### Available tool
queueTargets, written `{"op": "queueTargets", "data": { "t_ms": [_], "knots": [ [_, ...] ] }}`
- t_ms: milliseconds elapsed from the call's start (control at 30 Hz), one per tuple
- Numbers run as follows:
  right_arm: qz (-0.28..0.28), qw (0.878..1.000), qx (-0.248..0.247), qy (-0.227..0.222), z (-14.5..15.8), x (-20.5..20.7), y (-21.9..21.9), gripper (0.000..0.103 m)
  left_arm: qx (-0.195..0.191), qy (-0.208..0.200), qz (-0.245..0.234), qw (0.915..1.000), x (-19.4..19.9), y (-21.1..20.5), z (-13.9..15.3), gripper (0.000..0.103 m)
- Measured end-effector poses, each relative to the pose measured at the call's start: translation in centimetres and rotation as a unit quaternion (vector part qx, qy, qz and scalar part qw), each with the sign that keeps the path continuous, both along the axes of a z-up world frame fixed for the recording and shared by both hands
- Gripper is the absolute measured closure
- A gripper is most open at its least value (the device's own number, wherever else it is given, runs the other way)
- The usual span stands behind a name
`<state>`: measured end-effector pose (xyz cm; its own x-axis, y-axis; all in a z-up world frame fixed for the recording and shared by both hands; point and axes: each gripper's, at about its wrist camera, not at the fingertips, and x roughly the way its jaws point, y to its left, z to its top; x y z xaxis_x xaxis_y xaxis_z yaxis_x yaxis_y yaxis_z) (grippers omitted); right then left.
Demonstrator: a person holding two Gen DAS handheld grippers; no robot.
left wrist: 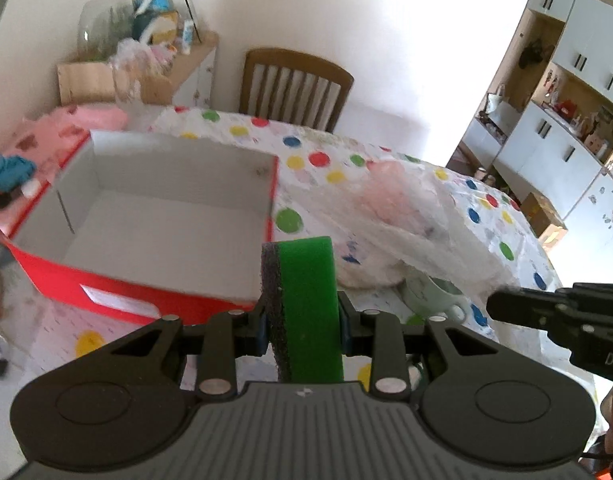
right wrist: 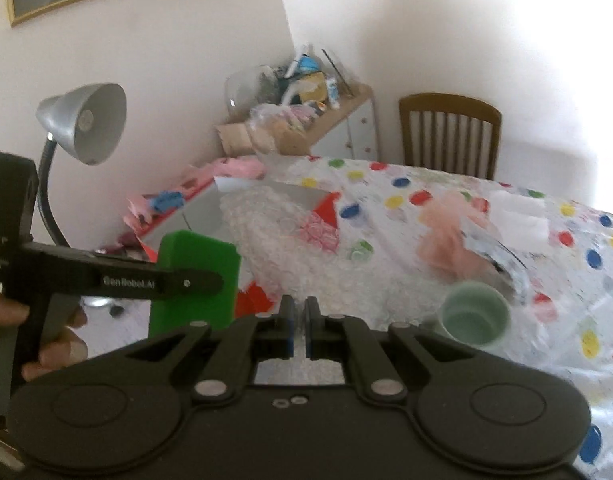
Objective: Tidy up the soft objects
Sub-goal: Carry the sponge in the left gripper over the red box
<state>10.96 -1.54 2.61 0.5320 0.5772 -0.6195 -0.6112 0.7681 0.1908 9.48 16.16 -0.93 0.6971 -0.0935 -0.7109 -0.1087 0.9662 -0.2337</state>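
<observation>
A green sponge with a dark scouring side stands upright between the pads of my left gripper, which is shut on it. The right wrist view shows the same sponge from the side, held up by the left gripper at the left. Ahead and left of it sits a red box with a bare white inside. My right gripper is shut, and a sheet of bubble wrap runs right up to its tips. Its tip meets the bubble wrap's edge.
A pale green mug stands on the dotted tablecloth just right of the grippers. A pink mesh item lies beyond it. A wooden chair is behind the table, a grey desk lamp at the left. A hand holds the left gripper.
</observation>
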Motion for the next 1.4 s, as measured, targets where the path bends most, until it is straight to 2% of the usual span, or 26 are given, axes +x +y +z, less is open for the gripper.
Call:
{"op": "queueTargets", "data": {
  "t_ms": [367,567,767,933,1100,1233,1400],
  "knots": [
    [0.045,0.999,-0.013,-0.026,1.4,2.4,8.2,0.099,0.062,-0.014,0.028,0.9976,2.1,5.6,3.1,0.072],
    [0.038,0.999,-0.013,-0.013,0.7,5.1,11.8,0.099,0.079,-0.005,0.045,0.9958,4.1,9.0,2.9,0.072],
    [0.04,0.999,-0.005,0.002,-0.9,8.0,15.7,0.099,0.095,0.008,0.073,0.9927,6.5,12.4,1.7,0.072],
    [0.042,0.999,0.002,0.016,-2.6,9.7,18.5,0.099,0.126,0.02,0.09,0.9877,8.1,14.4,0.5,0.072],
    [0.041,0.998,0.009,0.042,-5.0,11.2,20.8,0.099,0.143,0.05,0.094,0.984,10.0,16.0,-1.5,0.072],
    [0.037,0.997,-0.012,0.065,-7.3,11.8,22.3,0.098,0.148,0.081,0.097,0.9809,11.3,17.3,-3.3,0.072],
    [0.038,0.995,-0.042,0.087,-9.8,12.0,23.5,0.098,0.135,0.113,0.099,0.9793,13.0,18.6,-5.6,0.072]
  ]
}}
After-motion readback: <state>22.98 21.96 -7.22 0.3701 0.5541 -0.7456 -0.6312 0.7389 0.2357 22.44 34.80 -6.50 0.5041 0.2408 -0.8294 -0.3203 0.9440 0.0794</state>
